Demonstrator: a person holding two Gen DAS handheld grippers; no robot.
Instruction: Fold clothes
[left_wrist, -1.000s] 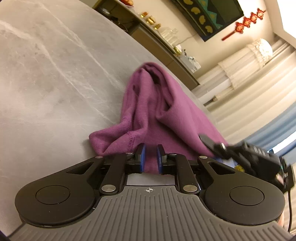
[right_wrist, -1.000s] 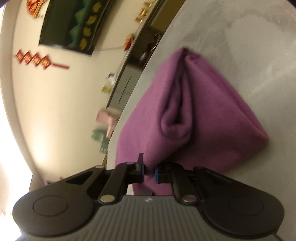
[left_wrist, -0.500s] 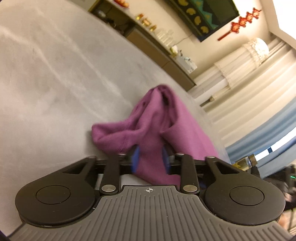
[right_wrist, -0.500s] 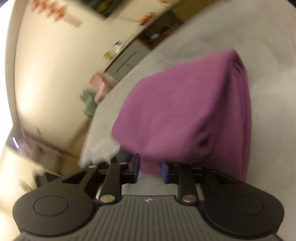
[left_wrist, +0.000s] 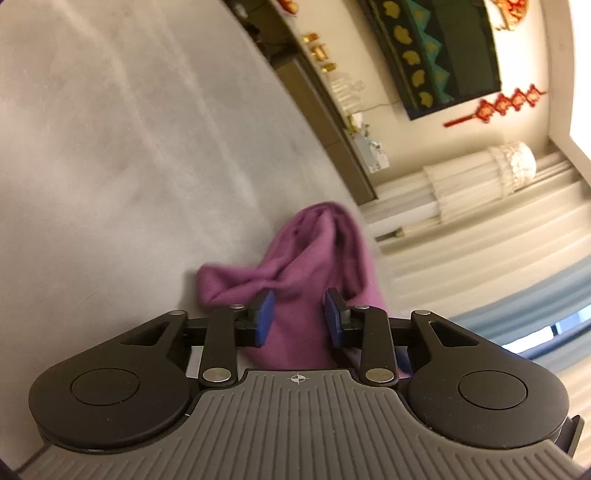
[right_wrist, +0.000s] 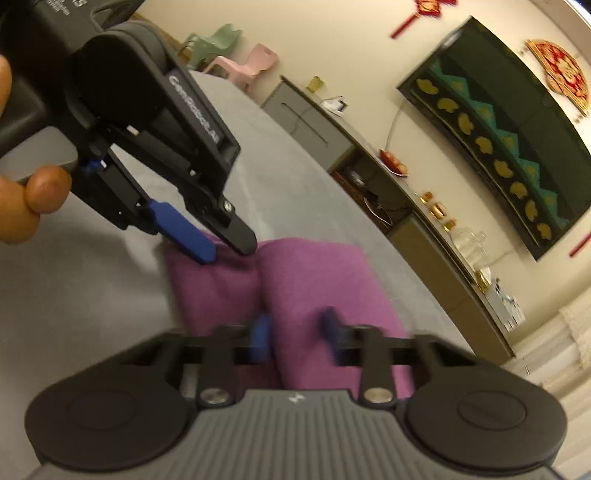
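Note:
A purple garment (left_wrist: 314, 273) lies bunched and folded on the grey table (left_wrist: 129, 147). My left gripper (left_wrist: 299, 317) is open, its blue pads apart just over the near end of the cloth. In the right wrist view the garment (right_wrist: 295, 288) lies as a thick folded bundle. My right gripper (right_wrist: 295, 332) is open over its near edge. The left gripper also shows in the right wrist view (right_wrist: 225, 251), held in a hand, its tips at the far left edge of the cloth, jaws apart.
A long low cabinet (right_wrist: 424, 221) with small items runs along the wall beyond the table. A dark wall panel (right_wrist: 517, 129) hangs above it. Pink and green chairs (right_wrist: 240, 62) stand at the far end. Curtains (left_wrist: 480, 258) hang at the right.
Both grippers were shut on the garment and have opened, letting it drop onto the table. The right gripper has swung round, so the left gripper now shows in its view.

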